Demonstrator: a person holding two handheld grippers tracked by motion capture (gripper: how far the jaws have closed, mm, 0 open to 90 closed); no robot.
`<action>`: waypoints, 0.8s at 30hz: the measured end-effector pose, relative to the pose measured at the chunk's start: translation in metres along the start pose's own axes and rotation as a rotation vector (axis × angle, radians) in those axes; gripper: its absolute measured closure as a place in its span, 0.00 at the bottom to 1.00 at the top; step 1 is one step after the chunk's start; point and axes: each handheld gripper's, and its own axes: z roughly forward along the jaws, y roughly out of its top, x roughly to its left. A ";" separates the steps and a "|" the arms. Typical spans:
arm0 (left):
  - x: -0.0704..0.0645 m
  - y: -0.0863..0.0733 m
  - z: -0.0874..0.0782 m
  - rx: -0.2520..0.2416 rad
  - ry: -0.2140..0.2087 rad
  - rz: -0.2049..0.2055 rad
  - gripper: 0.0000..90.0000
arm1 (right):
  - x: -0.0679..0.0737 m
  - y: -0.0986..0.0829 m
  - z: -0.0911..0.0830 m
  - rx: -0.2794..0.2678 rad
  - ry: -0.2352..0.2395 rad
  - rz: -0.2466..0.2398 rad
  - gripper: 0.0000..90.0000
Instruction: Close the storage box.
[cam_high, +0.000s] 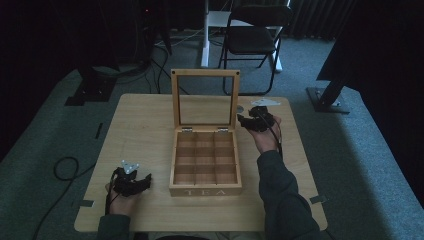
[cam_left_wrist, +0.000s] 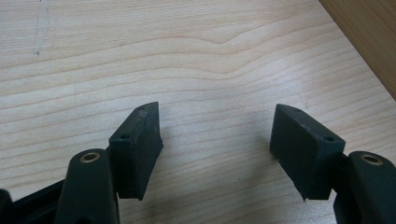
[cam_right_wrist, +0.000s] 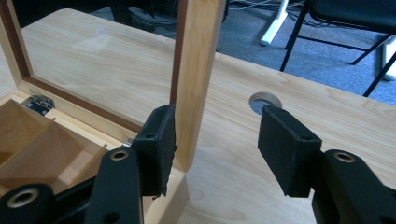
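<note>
A wooden tea box (cam_high: 205, 190) marked TEA stands at the table's middle, its divided compartments (cam_right_wrist: 28, 140) bare. Its glass-paned lid (cam_high: 205, 73) stands upright at the back. My right gripper (cam_high: 243, 121) is open at the lid's right side. In the right gripper view the lid's frame post (cam_right_wrist: 196, 70) stands between the jaws of the right gripper (cam_right_wrist: 217, 116), close against the left pad (cam_right_wrist: 161, 140). My left gripper (cam_high: 144, 182) rests near the table's front left, left of the box. In its own view the left gripper (cam_left_wrist: 217, 128) is open over bare wood, with the box wall (cam_left_wrist: 373, 37) at top right.
A round cable hole (cam_right_wrist: 265, 101) is cut in the table (cam_high: 145, 125) just behind the right gripper. A folding chair (cam_high: 252, 35) and a white stand leg (cam_high: 205, 45) are on the carpet beyond the table. Cables lie on the floor at left (cam_high: 65, 167).
</note>
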 end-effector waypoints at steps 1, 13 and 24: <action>0.000 0.000 0.000 -0.001 0.000 0.000 0.38 | 0.001 0.001 0.001 0.000 0.005 -0.002 0.50; 0.000 0.000 0.000 0.001 0.000 0.000 0.38 | 0.000 0.017 0.023 0.013 0.054 -0.015 0.48; 0.000 0.000 0.000 0.001 0.000 0.000 0.38 | 0.002 0.031 0.034 0.016 0.065 -0.026 0.49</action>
